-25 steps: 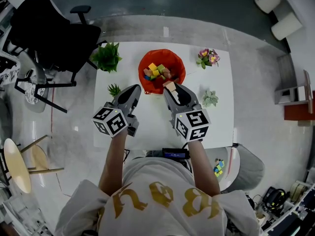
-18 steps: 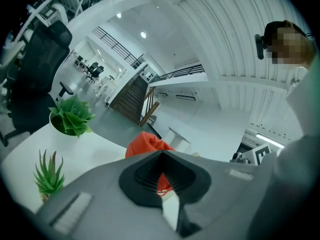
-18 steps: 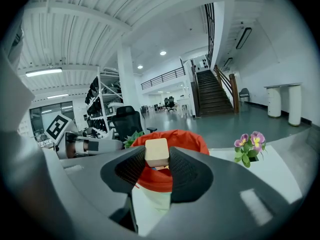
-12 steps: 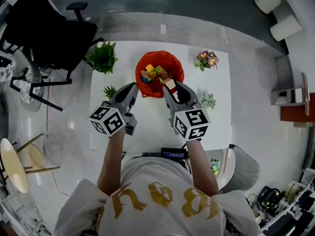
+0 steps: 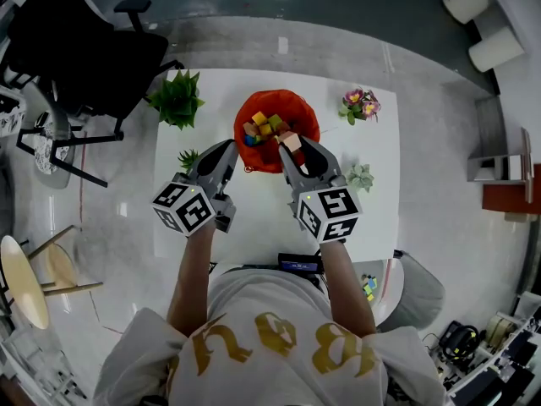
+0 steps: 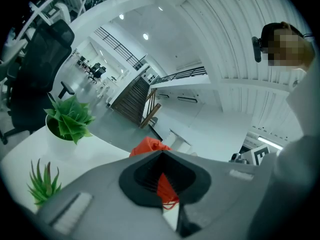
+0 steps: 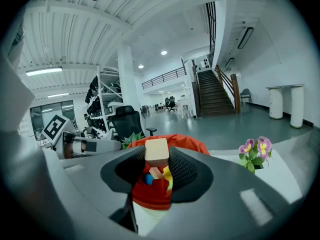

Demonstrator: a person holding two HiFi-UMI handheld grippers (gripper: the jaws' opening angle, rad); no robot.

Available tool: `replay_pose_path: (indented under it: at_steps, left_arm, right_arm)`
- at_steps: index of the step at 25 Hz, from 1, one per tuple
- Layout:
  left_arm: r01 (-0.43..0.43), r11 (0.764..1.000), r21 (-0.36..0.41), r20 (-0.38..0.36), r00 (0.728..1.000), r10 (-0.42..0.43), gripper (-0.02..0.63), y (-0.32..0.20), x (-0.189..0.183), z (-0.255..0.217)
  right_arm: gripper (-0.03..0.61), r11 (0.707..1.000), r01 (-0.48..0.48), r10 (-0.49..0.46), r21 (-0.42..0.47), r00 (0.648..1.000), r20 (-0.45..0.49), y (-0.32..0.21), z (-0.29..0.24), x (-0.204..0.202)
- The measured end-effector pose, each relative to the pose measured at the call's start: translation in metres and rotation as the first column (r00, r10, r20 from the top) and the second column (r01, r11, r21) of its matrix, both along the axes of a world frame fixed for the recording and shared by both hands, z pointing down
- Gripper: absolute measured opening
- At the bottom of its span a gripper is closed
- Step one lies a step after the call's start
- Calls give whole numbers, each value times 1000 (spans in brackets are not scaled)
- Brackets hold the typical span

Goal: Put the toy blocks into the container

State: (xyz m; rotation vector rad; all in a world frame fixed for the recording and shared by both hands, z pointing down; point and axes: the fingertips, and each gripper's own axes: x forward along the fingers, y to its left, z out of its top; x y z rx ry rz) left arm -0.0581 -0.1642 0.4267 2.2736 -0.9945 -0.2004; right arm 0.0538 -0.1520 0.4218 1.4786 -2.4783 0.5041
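The container [image 5: 264,161] is orange-red, one block [image 7: 156,150] pale beige, the table [image 5: 372,201] white, the leafy plant [image 5: 175,98] green.

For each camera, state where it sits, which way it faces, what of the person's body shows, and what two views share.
Head view: on the person's head, facing steeply down at the white table; forearms, shirt, left tongs and right tongs show.
Left gripper view: on the left tongs, facing along jaws shut on the red container; the person's head shows upper right.
Right gripper view: on the right tongs, facing along jaws holding a beige block; the left tongs show left.
Shared: all three show the red container.
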Motion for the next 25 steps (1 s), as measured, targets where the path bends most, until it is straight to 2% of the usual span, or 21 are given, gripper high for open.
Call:
replay_pose_path:
  at_steps: [9,12,14,25]
  left_arm:
    - [-3,1000,-13,-4,1000,3,0,-3,3,4]
    - [-6,1000,-14,-4,1000,6,0,-2,5,4]
    - [-7,1000,-13,-2,1000,7,0,-2,6,4]
    - [-19,1000,-1,14,1000,19,0,8,9,-1]
  right_arm:
    - [175,1000,3,-3,16,1000,-30,-5,0,-3]
    - [206,1000,9,-8,15,999,-33,-3,1,-2]
    - [204,1000,5,-5,13,999,-33,-3,2,1]
    - [131,999,-34,35,21,998,-47,9,1,12]
